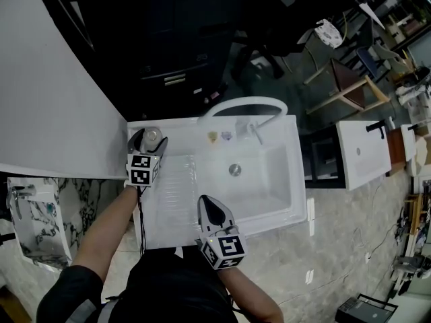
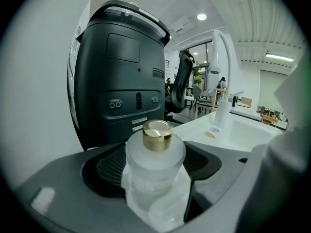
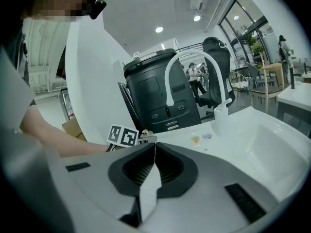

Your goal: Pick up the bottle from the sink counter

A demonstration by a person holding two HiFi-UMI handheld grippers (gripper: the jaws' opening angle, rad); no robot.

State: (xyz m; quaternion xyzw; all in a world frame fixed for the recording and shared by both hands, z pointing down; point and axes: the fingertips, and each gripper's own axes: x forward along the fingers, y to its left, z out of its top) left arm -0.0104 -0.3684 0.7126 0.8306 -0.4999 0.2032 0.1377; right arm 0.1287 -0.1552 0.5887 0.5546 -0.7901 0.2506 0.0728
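The white sink counter is filling the middle of the head view, and the task's thing is sitting at its ten o'clock corner, close to the back edge and the wall. The black machine is looming just behind that corner. A lift that swings toward twelve o'clock could be knocking the load against its casing.

The basin is lying toward three o'clock of the grip. A dropped container would likely be rolling across the ribbed drainboard and falling into it. The arched faucet is standing at twelve o'clock of the basin, well apart from the grip, so it is posing little hazard.

The left gripper is clasping the bottle round its frosted body, with its pads flanking both sides. The surface looks smooth and rounded, so it may be slipping down or twisting if the squeeze is light or off-centre. The base appears to be resting on the counter, though no view shows this outright. The right gripper is hanging clenched and empty at the counter's six o'clock edge, too far off to be catching anything.

The gold cap is standing above the jaws and untouched. Tilting during the lift could be bringing it against a jaw.
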